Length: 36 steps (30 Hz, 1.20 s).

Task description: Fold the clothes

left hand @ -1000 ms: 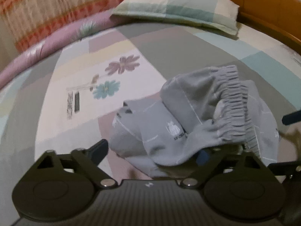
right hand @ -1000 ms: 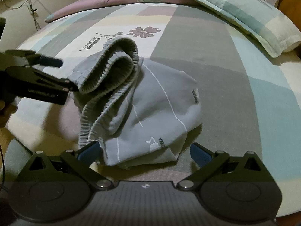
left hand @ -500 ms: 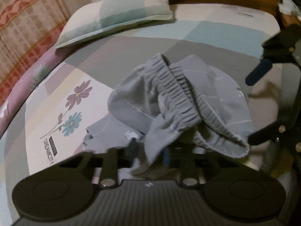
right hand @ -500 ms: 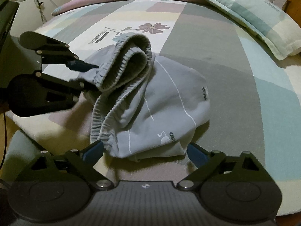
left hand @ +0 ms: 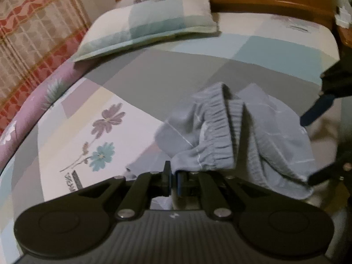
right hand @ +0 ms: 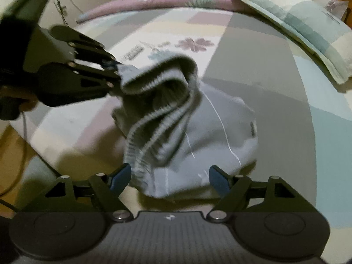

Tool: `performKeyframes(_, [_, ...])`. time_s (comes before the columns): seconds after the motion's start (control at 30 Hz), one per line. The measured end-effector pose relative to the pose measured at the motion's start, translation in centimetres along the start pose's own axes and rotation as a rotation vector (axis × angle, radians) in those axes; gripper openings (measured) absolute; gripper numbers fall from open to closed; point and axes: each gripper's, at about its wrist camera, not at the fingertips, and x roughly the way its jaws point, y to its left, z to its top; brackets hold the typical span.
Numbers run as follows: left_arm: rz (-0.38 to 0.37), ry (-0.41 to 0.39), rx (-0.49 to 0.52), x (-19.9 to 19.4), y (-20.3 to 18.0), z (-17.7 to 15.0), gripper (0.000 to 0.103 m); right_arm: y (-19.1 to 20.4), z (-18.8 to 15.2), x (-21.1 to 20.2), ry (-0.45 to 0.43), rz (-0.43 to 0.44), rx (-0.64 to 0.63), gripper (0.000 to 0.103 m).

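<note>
My left gripper (left hand: 173, 181) pinches the elastic waistband of the crumpled grey cotton shorts (right hand: 193, 136), lifting it off the patchwork bedspread (left hand: 220, 66). My right gripper (right hand: 170, 177) is spread wide, bracketing the heap's near edge without holding it. With one thin pinch, the waistband may slip out, or the bunched layers may drag and twist.

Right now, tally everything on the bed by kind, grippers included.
Grey shorts: 1
Pillows: 1 (a second behind it is unclear)
Grippers: 2, the left gripper clamping the shorts' waistband, the right gripper open
Total: 4
</note>
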Motion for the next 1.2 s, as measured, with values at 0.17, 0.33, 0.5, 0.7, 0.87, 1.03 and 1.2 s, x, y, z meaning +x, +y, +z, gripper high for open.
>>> performKeyframes(0.17, [0.033, 0.004, -0.029, 0.3, 1.4, -0.3, 0.004, -0.4, 0.8, -0.5, -0.046, 0.082, 0.005, 0.083])
performKeyframes(0.33, [0.054, 0.002, -0.057, 0.8, 2.7, -0.2, 0.004, 0.4, 0.6, 1.8, -0.014, 0.109, -0.004, 0.083])
performKeyframes(0.5, [0.06, -0.003, -0.084, 1.7, 3.9, 0.6, 0.004, 2.3, -0.5, 3.4, 0.006, 0.073, -0.075, 0.079])
performKeyframes(0.7, [0.055, -0.002, -0.102, 2.5, 4.2, 1.0, 0.004, 3.7, -1.8, 5.0, 0.009, -0.105, -0.198, 0.046])
performKeyframes(0.87, [0.053, 0.003, -0.112, 2.4, 4.1, 0.5, 0.004, 3.6, -1.9, 4.1, 0.008, -0.147, -0.171, 0.019])
performKeyframes(1.03, [0.048, 0.009, -0.123, 2.2, 4.2, 0.2, 0.004, 3.6, -1.6, 4.6, 0.02, -0.153, -0.151, 0.023])
performKeyframes(1.2, [0.063, 0.001, -0.112, 2.0, 4.9, 1.1, 0.004, 3.3, -0.9, 2.9, -0.003, -0.163, -0.157, 0.011])
